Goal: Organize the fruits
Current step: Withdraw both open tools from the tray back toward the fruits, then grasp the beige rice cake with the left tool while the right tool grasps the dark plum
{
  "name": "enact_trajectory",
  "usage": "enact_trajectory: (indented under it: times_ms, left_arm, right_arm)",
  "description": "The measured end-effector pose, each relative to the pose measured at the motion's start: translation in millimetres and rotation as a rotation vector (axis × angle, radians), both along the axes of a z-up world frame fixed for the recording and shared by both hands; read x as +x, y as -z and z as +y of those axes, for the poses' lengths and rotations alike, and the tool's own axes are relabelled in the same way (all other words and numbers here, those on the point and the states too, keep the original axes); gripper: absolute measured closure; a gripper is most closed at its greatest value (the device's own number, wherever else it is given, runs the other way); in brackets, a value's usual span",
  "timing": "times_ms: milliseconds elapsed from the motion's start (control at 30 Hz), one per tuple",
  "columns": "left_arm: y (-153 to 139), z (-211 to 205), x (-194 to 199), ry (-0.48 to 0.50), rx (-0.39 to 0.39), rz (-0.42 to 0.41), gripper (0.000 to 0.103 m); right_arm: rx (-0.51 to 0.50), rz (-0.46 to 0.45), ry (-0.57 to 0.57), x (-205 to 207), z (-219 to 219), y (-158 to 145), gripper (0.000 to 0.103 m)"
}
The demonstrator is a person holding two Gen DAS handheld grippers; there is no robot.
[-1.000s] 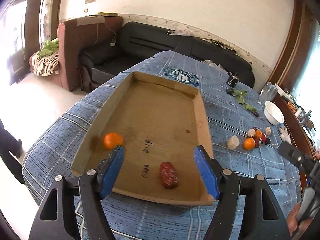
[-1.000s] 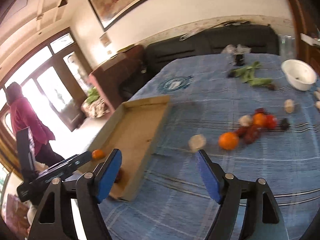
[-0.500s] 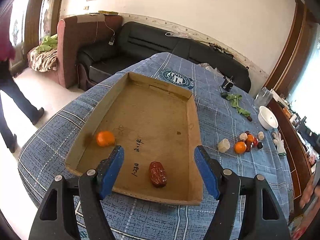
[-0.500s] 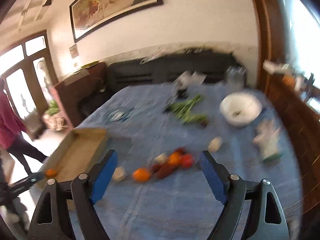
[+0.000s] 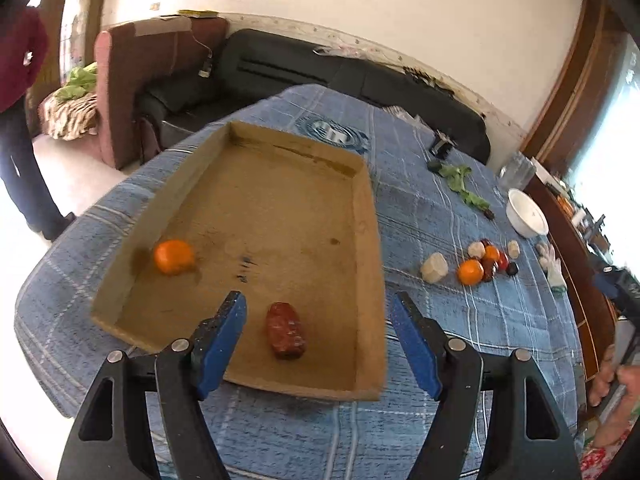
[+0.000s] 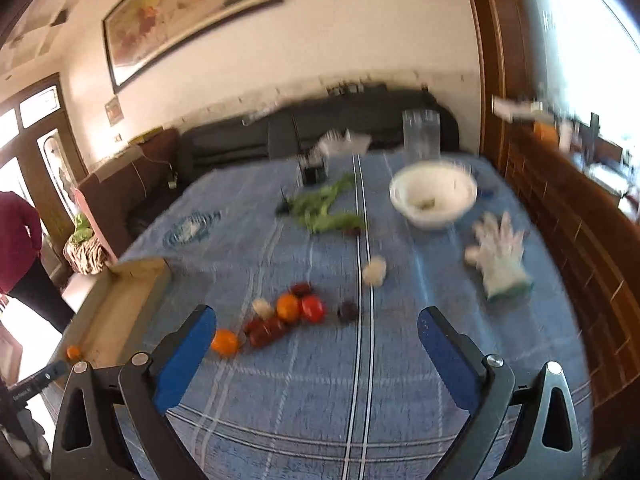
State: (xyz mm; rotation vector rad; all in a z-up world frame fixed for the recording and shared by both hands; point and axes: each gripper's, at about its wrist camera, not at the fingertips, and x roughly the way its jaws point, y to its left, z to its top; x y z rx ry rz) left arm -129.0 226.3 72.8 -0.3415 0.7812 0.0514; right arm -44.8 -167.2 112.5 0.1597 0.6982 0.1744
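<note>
A shallow cardboard tray (image 5: pixel 370 216) lies on the blue checked tablecloth. Inside it sit an orange (image 5: pixel 173 256) near the left wall and a dark red date (image 5: pixel 285 330) near the front. My left gripper (image 5: pixel 318 320) hovers open above the tray's near end, the date below between its fingers, untouched. To the tray's right a cluster of small fruits (image 5: pixel 486 262) lies on the cloth. In the blurred right wrist view my right gripper (image 6: pixel 316 338) is opening wide, empty, just short of that cluster (image 6: pixel 288 312), with an orange (image 6: pixel 225 341) by its left finger.
A white bowl (image 6: pixel 434 196), green leaves (image 6: pixel 324 210), a white glove (image 6: pixel 500 254) and a clear glass (image 6: pixel 421 134) lie beyond the fruits. A person in a dark red top (image 5: pixel 18 92) stands left of the table. A wooden cabinet (image 6: pixel 560 220) borders the right edge.
My right gripper has swung from the tray side over to the fruit cluster and spread its jaws wider. My left gripper has hardly moved. The person has walked into the left wrist view.
</note>
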Motion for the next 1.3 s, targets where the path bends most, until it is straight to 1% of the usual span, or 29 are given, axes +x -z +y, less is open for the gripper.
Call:
enact_trajectory:
  times_ms: [100, 200, 300, 433, 533, 567, 600, 667, 700, 833, 933, 1000, 1167, 1233, 1267, 1300]
  left_arm:
    - [2.0, -20.9, 13.6, 0.051, 0.019, 0.012, 0.029]
    - [2.2, -47.3, 28.1, 0.112, 0.032, 0.017, 0.029]
    - [3.2, -79.4, 44.7, 0.187, 0.061, 0.019, 0.029]
    - [10.0, -121.0, 71.9, 0.272, 0.095, 0.015, 0.030]
    - [18.6, -136.7, 92.9, 0.293, 0.118, 0.015, 0.030]
    - [22.1, -138.2, 99.5, 0.293, 0.124, 0.022, 0.030]
    - [24.7, -139.5, 103.9, 0.291, 0.127, 0.027, 0.032]
    - [31.4, -136.7, 111.7, 0.285, 0.127, 0.034, 0.037]
    - [33.3, -136.8, 114.3, 0.283, 0.124, 0.035, 0.040]
    - [44.0, -129.9, 120.7, 0.290, 0.112, 0.050, 0.045]
    - [51.8, -130.1, 124.6, 0.294, 0.114, 0.067, 0.052]
    - [56.8, -130.6, 129.1, 0.307, 0.102, 0.086, 0.065]
    - [62.4, -134.6, 141.1, 0.306, 0.097, 0.098, 0.067]
    - [63.2, -136.3, 144.2, 0.307, 0.104, 0.090, 0.067]
    - [63.5, -137.3, 144.9, 0.309, 0.110, 0.086, 0.067]
    - [63.9, -138.2, 145.0, 0.311, 0.116, 0.080, 0.067]
  right_arm:
    - [0.060, 0.070, -0.004, 17.1, -4.7, 26.0, 0.000]
    - [0.124, 0.112, -0.010, 30.7, -7.4, 40.8, 0.000]
    - [0.175, 0.144, -0.009, 45.1, -10.9, 55.2, 0.001]
    - [0.221, 0.173, 0.023, 64.5, -19.5, 68.4, 0.002]
    - [0.223, 0.188, 0.043, 80.6, -27.1, 74.3, 0.006]
    - [0.223, 0.192, 0.052, 86.1, -29.1, 75.9, 0.010]
    - [0.222, 0.196, 0.056, 89.9, -30.0, 76.8, 0.016]
    - [0.216, 0.208, 0.065, 100.3, -31.2, 79.1, 0.020]
    - [0.208, 0.209, 0.077, 106.7, -32.8, 79.8, 0.020]
    - [0.189, 0.204, 0.111, 126.5, -38.3, 79.9, 0.020]
    - [0.217, 0.214, 0.094, 129.9, -41.4, 86.0, 0.020]
    - [0.209, 0.230, 0.072, 128.2, -39.5, 91.4, 0.020]
    - [0.177, 0.248, 0.027, 119.0, -31.6, 96.1, 0.021]
    - [0.144, 0.252, 0.014, 113.9, -26.2, 97.7, 0.021]
    - [0.131, 0.252, 0.011, 112.8, -24.4, 98.4, 0.022]
    - [0.114, 0.252, 0.006, 110.8, -21.8, 99.3, 0.026]
